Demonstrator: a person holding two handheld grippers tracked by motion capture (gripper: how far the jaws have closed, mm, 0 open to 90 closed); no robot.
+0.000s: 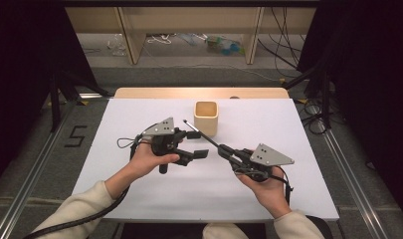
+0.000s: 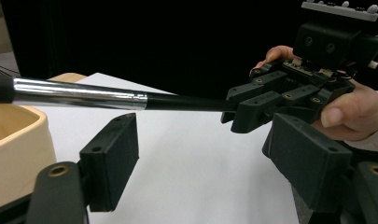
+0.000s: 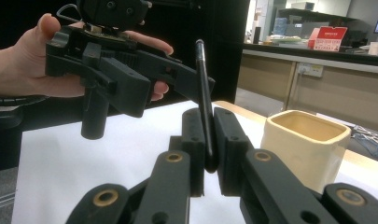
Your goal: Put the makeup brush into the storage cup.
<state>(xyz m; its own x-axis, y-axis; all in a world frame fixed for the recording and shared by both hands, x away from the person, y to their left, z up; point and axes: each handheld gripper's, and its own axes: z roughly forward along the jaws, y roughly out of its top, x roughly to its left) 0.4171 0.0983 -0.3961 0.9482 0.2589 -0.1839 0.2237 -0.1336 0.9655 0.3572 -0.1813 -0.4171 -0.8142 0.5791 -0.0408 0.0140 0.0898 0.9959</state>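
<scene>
A single slender black brush with a silver metal ferrule is held above the white worktop, gripped at the lower end of its handle by the right tongs, whose jaws are closed tight on it, as is plainly seen in the right gripper view, where the black handle rises from between the two pads. The brush is tilted, with its ferrule end pointing up and away toward the left tongs and reaching just beside the near wall of one cream-coloured square ceramic cup. The left tongs are spread open, with the shaft passing between or just over their jaws; in the left gripper view the silver ferrule crosses above the open pads, and no contact can be made out, though the angle leaves this somewhat uncertain. The cup stands upright near the far middle of the worktop and appears to be empty. The work is judged to be about halfway: the brush is lifted and carried close to the cup, while a handover to the left tongs or a drop into the cup is not yet done. One brush, one cup and two tongs are counted.
</scene>
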